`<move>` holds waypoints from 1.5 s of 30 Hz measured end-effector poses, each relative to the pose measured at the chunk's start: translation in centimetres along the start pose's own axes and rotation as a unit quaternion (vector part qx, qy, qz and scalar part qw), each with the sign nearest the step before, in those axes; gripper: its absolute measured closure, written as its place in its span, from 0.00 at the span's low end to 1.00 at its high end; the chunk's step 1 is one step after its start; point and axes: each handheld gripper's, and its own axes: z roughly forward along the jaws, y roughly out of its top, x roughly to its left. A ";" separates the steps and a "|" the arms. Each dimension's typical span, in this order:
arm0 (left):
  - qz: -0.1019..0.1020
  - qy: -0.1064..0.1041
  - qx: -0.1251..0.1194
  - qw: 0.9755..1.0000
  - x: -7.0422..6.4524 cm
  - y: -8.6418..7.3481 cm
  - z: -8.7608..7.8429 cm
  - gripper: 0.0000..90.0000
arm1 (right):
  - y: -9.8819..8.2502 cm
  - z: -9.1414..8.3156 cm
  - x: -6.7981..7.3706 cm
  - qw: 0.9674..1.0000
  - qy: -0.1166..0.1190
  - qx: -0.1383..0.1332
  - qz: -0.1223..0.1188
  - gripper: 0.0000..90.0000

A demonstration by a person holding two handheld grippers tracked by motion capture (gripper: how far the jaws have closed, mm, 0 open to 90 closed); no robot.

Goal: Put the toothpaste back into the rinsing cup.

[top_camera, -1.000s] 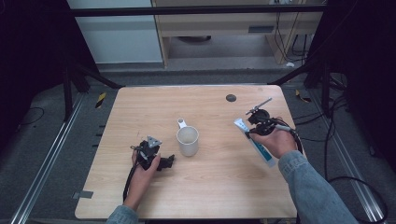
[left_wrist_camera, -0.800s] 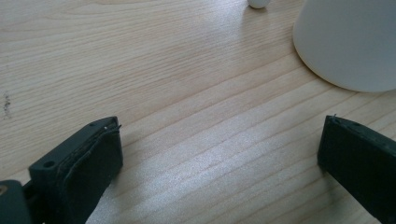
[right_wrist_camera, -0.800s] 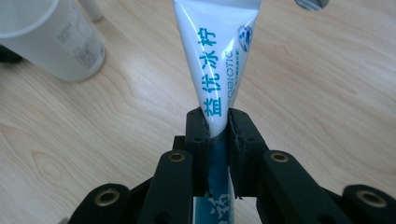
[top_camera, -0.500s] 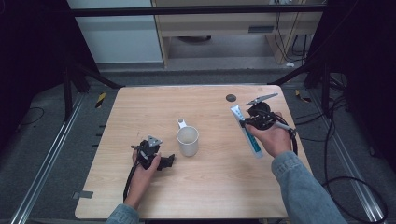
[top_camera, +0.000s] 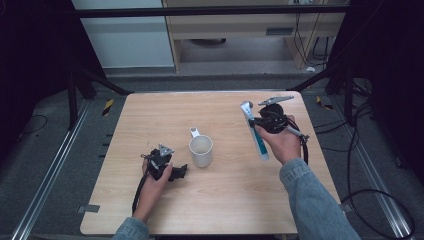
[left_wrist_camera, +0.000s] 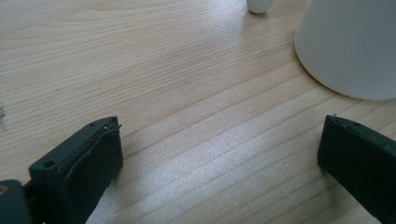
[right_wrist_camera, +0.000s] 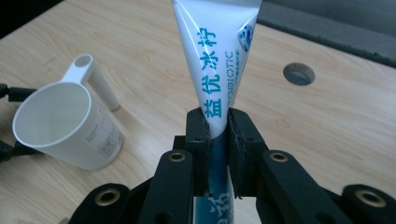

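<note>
Nearest to the person: left gripper [top_camera: 181,171] is resting low on the light wooden table [top_camera: 220,210], front-left area, the hand wrapped around its body. Its jaws are standing wide apart with nothing between them, just bare wood grain in the gap in the left gripper view. The black pads [left_wrist_camera: 95,163] are pointing toward the cup.

Just beyond it, mid-table: white plastic cup with a flat side handle [top_camera: 200,150] is standing upright, mouth up, handle [right_wrist_camera: 93,81] pointing away toward the far side. It is sitting just beside the left gripper, not touching it.

Right side, farther back: right gripper [right_wrist_camera: 218,140] is hanging above the table, jaws clenched on a white-and-blue toothpaste tube with blue printed lettering [right_wrist_camera: 215,60]. The pads are pinching the tube partway along its length; the wide flat white end is sticking out past the jaws, the blue end is running back under the hand. In the high view the tube [top_camera: 254,134] is lying roughly lengthwise front to back, well apart from the cup.

Farthest: a small round dark hole [right_wrist_camera: 298,73] is sitting in the tabletop near the far right edge.
</note>
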 end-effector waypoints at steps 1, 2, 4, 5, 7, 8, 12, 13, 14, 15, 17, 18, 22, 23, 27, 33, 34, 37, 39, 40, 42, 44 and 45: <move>0.000 0.000 0.000 1.000 0.0 0.0 0.0 0.00 | 0.0 0.0 0.0 1.000 0.000 0.000 0.000 0.88; -0.001 0.000 -0.001 1.000 0.0 0.0 0.0 0.00 | 0.1 -0.1 0.0 1.000 0.000 -0.005 -0.001 0.88; 0.000 -0.001 0.000 1.000 0.0 -0.1 -0.1 0.00 | 0.5 0.0 0.1 1.000 0.007 -0.021 0.006 0.88; 0.000 -0.001 0.000 1.000 0.0 -0.1 -0.1 0.00 | 0.5 0.0 0.1 1.000 0.007 -0.021 0.006 0.88; 0.000 -0.001 0.000 1.000 0.0 -0.1 -0.1 0.00 | 1.2 0.4 0.1 0.999 0.017 -0.038 0.022 0.88; -0.001 -0.002 -0.002 1.000 -0.1 -0.1 -0.1 0.00 | 1.2 0.4 0.1 0.999 0.017 -0.038 0.022 0.88; 0.002 -0.001 0.000 1.000 -0.1 -0.2 -0.2 0.00 | 1.7 1.1 0.3 0.998 0.018 -0.051 0.025 0.88; 0.002 -0.001 -0.001 1.000 -0.1 -0.2 -0.2 0.00 | 1.8 1.2 0.3 0.998 0.017 -0.055 0.026 0.88; 0.001 -0.001 -0.001 1.000 -0.1 -0.2 -0.2 0.00 | 1.9 1.3 0.3 0.998 0.017 -0.058 0.027 0.88; 0.002 -0.001 -0.001 1.000 -0.1 -0.2 -0.2 0.00 | 2.0 1.3 0.3 0.998 0.018 -0.061 0.027 0.88; 0.002 -0.001 0.000 1.000 -0.1 -0.2 -0.2 0.00 | 2.2 1.3 0.4 0.997 0.018 -0.068 0.024 0.88; 0.002 -0.001 -0.001 1.000 -0.1 -0.2 -0.2 0.00 | 2.3 1.2 0.5 0.997 0.018 -0.074 0.025 0.88; 0.002 -0.001 -0.001 1.000 -0.1 -0.2 -0.2 0.00 | 2.6 1.1 1.0 0.996 0.019 -0.081 0.025 0.88; 0.001 -0.001 -0.001 1.000 -0.1 -0.2 -0.2 0.00 | 2.7 1.0 1.4 0.996 0.018 -0.081 0.021 0.88; 0.001 -0.001 -0.001 1.000 -0.1 -0.2 -0.2 0.00 | 2.8 1.0 2.0 0.996 0.019 -0.089 0.022 0.88; -0.003 -0.001 -0.002 1.000 -0.1 -0.1 -0.1 0.00 | 2.7 1.2 2.7 0.995 0.023 -0.097 0.024 0.88; -0.003 -0.001 -0.002 1.000 -0.1 -0.1 -0.1 0.00 | 2.7 1.2 2.9 0.994 0.027 -0.100 0.025 0.88; -0.003 -0.001 -0.002 1.000 -0.1 -0.1 -0.1 0.00 | 3.1 0.9 3.8 0.993 0.035 -0.114 0.023 0.88; -0.002 -0.001 -0.002 1.000 -0.1 -0.1 -0.1 0.00 | 3.2 0.8 3.9 0.992 0.037 -0.118 0.025 0.88; -0.002 0.000 -0.002 1.000 -0.1 -0.1 -0.1 0.00 | 3.3 0.8 4.1 0.992 0.040 -0.121 0.024 0.88; -0.005 0.000 -0.004 1.000 -0.1 -0.1 0.0 0.00 | 3.4 0.7 4.6 0.991 0.037 -0.124 0.021 0.88; -0.005 0.000 -0.004 1.000 -0.1 -0.1 0.0 0.00 | 3.5 0.5 5.3 0.990 0.033 -0.136 0.022 0.88; -0.005 0.000 -0.004 1.000 -0.1 -0.1 0.0 0.00 | 3.5 0.5 5.3 0.990 0.033 -0.136 0.022 0.88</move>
